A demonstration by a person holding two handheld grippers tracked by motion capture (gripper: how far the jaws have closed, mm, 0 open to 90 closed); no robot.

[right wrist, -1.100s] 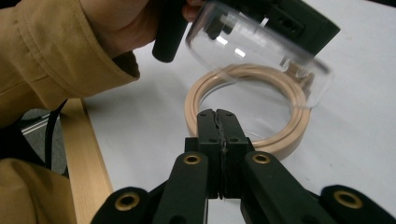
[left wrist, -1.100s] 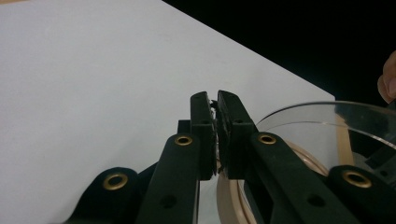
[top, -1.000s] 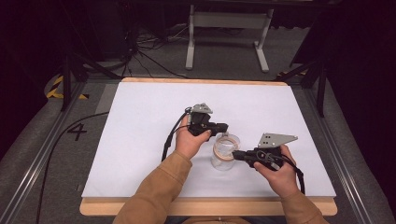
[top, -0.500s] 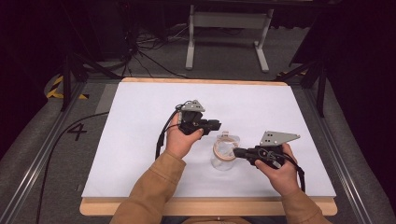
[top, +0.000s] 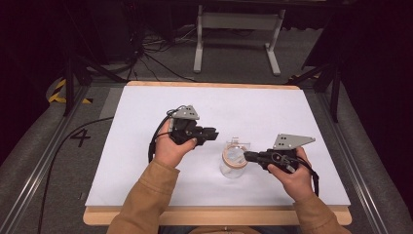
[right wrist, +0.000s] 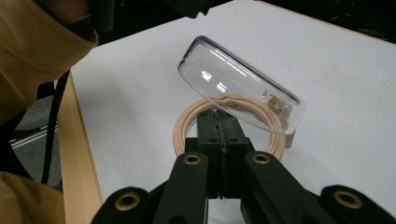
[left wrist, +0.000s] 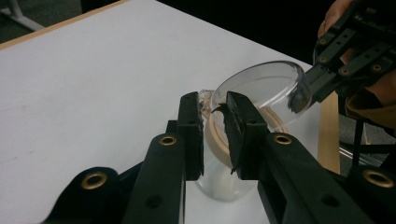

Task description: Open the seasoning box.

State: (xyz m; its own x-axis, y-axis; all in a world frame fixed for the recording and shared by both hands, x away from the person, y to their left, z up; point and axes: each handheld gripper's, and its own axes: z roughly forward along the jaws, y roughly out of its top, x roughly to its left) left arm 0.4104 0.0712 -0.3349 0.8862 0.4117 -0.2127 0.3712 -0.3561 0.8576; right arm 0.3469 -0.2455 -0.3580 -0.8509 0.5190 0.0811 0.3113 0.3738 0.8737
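Left gripper [top: 210,134], jaws just opening to a narrow gap with nothing between them, hangs beside the glass jar [top: 233,164] at mid-table [top: 146,126]. Right gripper [top: 248,156] is clamped on the jar's rim; hinged lid [right wrist: 240,88] tilted open. Bare tabletop all round.

Open tongs [left wrist: 215,135], lidded jar [left wrist: 243,140], table [left wrist: 93,84]

White table [top: 146,146], wooden edge; clear glass jar [top: 233,165] standing on it, near front.
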